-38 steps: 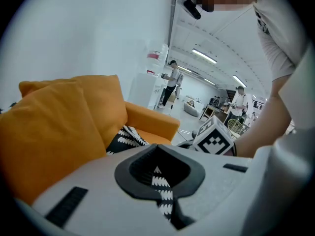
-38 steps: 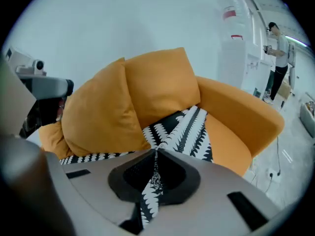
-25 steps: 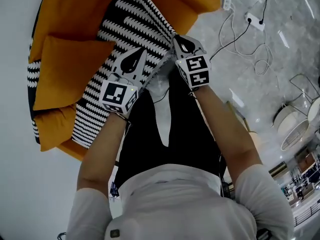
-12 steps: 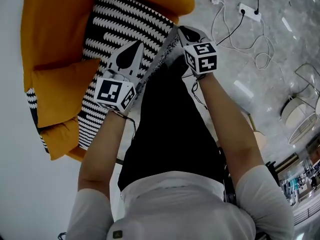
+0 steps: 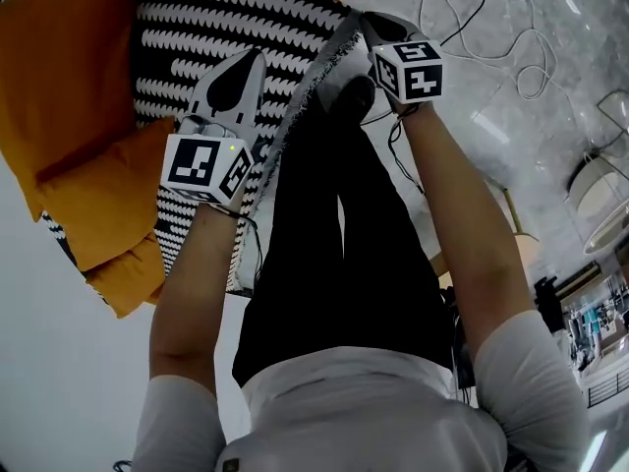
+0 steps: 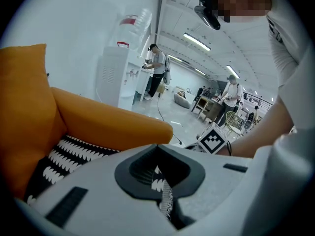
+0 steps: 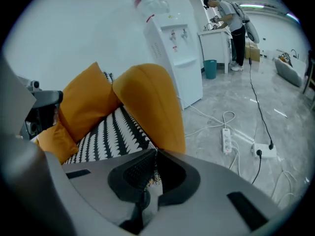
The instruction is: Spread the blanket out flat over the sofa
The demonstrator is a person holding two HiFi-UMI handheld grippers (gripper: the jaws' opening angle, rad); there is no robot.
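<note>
Head view: left gripper and right gripper pinch the edge of the black-and-white patterned blanket, upper centre, over the orange cushioned sofa; open grey marble floor at right.

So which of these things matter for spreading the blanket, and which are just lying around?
Part of the job: blanket, held by its edge in the left gripper and right gripper; orange sofa; orange cushion on it.
Lying about: power strip on the floor; water dispenser.
</note>
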